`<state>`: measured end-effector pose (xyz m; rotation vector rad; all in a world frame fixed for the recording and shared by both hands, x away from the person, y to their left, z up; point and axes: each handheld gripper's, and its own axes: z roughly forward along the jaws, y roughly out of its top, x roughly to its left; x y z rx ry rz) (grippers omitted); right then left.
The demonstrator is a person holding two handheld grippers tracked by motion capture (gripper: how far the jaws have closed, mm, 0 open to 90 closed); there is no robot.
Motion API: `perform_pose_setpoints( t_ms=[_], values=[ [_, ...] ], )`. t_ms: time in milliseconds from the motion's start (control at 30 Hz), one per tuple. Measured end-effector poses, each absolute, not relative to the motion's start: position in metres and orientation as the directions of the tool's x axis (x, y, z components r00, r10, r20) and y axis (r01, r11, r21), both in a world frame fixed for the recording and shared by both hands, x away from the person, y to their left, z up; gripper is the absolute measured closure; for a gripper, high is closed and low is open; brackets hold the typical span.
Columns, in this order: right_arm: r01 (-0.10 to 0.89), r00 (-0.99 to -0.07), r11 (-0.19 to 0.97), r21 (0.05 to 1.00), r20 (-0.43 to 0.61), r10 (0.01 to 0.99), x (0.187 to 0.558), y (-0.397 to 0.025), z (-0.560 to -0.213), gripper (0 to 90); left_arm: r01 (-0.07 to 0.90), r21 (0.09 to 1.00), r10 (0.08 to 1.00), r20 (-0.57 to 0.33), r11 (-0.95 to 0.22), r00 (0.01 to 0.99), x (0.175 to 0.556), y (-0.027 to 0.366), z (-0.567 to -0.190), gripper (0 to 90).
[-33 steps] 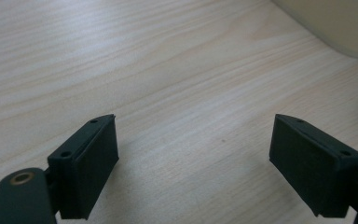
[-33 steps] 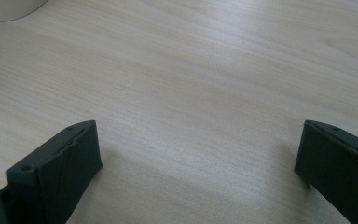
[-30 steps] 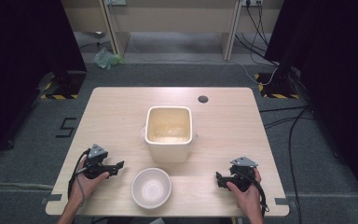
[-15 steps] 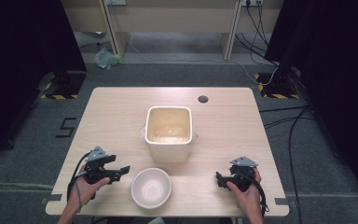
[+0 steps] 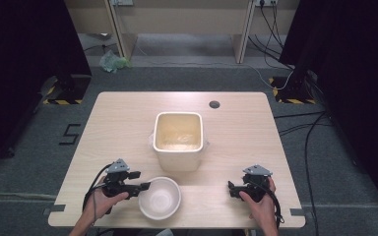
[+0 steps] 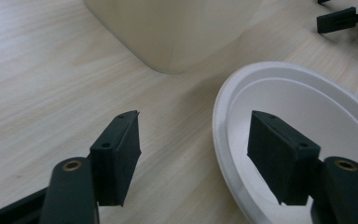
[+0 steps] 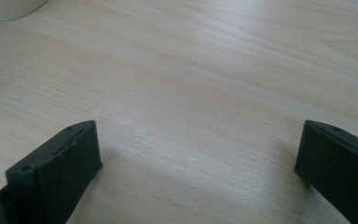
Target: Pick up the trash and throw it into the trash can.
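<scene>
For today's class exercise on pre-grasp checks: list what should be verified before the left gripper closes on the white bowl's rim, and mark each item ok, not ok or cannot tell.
1. Left gripper jaws open: ok, a wide gap shows between them.
2. Jaws straddle the rim of the white bowl: ok, one jaw stands over the inside, the other over the table outside.
3. Bowl empty: ok, nothing shows inside it in the high view.
4. Bowl clear of the cream bin: ok, a strip of table separates them.
5. Right gripper out of the way: ok, open, at the table's right.
6. Jaws low enough to catch the rim: cannot tell.
</scene>
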<state>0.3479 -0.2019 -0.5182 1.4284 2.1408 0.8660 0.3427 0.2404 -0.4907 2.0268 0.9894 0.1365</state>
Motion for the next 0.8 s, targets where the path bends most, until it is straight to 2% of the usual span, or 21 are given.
perform_pose_setpoints(
  t_ms=[300,367,567,800],
  values=[
    [0.658,-0.389,0.284,0.698,-0.008,0.921,0.348,-0.202,-0.518,0.3,0.602,0.726,0.674,-0.264,-0.332,0.69,0.345,0.23,-0.496,55.8],
    [0.657,-0.389,0.284,0.698,-0.008,0.921,0.348,-0.202,-0.518,0.3,0.602,0.725,0.673,-0.263,-0.336,0.692,0.345,0.229,-0.496,57.8],
    [0.657,-0.391,0.285,0.698,-0.008,0.92,0.349,-0.202,-0.518,0.3,0.601,0.731,0.648,-0.292,-0.324,0.704,0.345,0.228,-0.499,77.5],
    [0.657,-0.393,0.286,0.697,-0.007,0.92,0.349,-0.202,-0.518,0.3,0.559,0.775,0.629,-0.283,-0.294,0.724,0.338,0.229,-0.484,81.8]
  ],
)
